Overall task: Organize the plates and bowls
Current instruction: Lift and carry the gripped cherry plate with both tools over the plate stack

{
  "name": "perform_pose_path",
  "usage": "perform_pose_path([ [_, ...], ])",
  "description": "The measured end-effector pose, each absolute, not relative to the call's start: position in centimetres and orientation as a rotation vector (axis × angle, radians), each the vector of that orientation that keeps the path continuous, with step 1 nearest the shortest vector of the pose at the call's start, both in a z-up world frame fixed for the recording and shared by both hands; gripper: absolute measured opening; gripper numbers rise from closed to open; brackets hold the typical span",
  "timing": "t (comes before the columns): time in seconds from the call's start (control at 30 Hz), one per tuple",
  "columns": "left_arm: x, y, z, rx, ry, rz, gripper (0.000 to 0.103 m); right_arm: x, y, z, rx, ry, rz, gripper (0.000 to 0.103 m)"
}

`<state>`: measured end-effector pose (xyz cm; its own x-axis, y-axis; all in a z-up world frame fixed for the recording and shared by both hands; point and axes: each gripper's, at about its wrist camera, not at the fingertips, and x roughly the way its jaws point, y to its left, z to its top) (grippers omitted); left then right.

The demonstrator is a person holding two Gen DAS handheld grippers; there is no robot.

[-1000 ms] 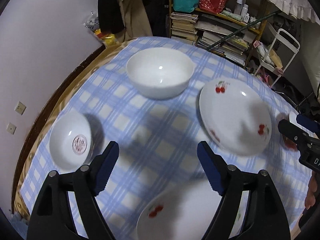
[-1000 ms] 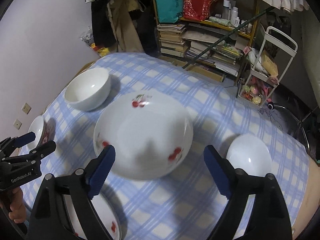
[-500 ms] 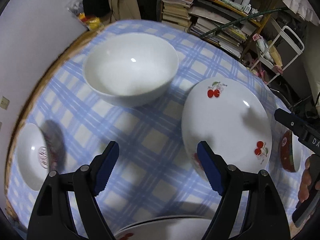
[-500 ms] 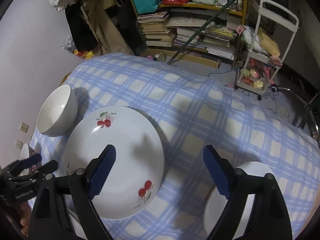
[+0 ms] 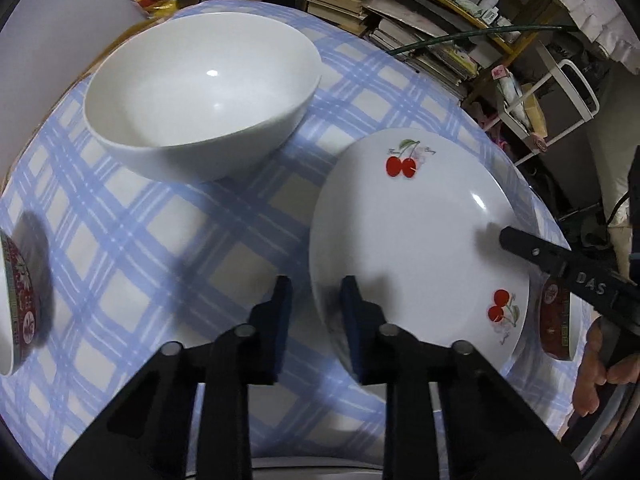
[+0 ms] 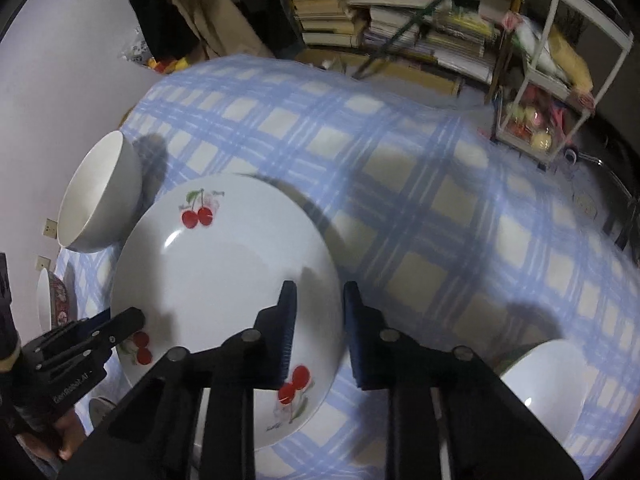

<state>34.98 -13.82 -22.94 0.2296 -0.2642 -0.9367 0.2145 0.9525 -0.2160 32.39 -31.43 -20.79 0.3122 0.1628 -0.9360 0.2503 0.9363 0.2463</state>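
A big plain white ceramic bowl (image 5: 200, 92) sits just beside the round white cherry-printed plate (image 5: 416, 248) on the blue-and-cream checked tabletop (image 5: 168, 248), with a red-patterned small bowl (image 5: 20, 300) at the near left edge and a small white dish (image 6: 548, 384) off to the right. Left gripper (image 5: 316, 320) straddles the plate's left rim, jaws narrow and closing on it. Right gripper (image 6: 320, 328) straddles the opposite rim, jaws closing too. Glossy, smooth plate, lying on the cloth.
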Motion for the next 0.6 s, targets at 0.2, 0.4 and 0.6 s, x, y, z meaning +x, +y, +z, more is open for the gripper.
perform_pose_path([
  [0.2, 34.8, -14.9, -22.8, 0.064, 1.288, -0.402, 0.016, 31.7, -32.0, -20.7, 0.422, 1.247, -0.057, 0.013],
  [0.4, 34.8, -13.9, -22.6, 0.045, 1.313, -0.416, 0.016, 30.2, -30.9, -19.2, 0.390, 1.212, -0.009, 0.012],
  [0.6, 33.3, -13.1, -21.0, 0.089, 1.284, -0.433, 0.017, 28.2, -29.3, -17.3, 0.326, 1.184, -0.003, 0.010],
])
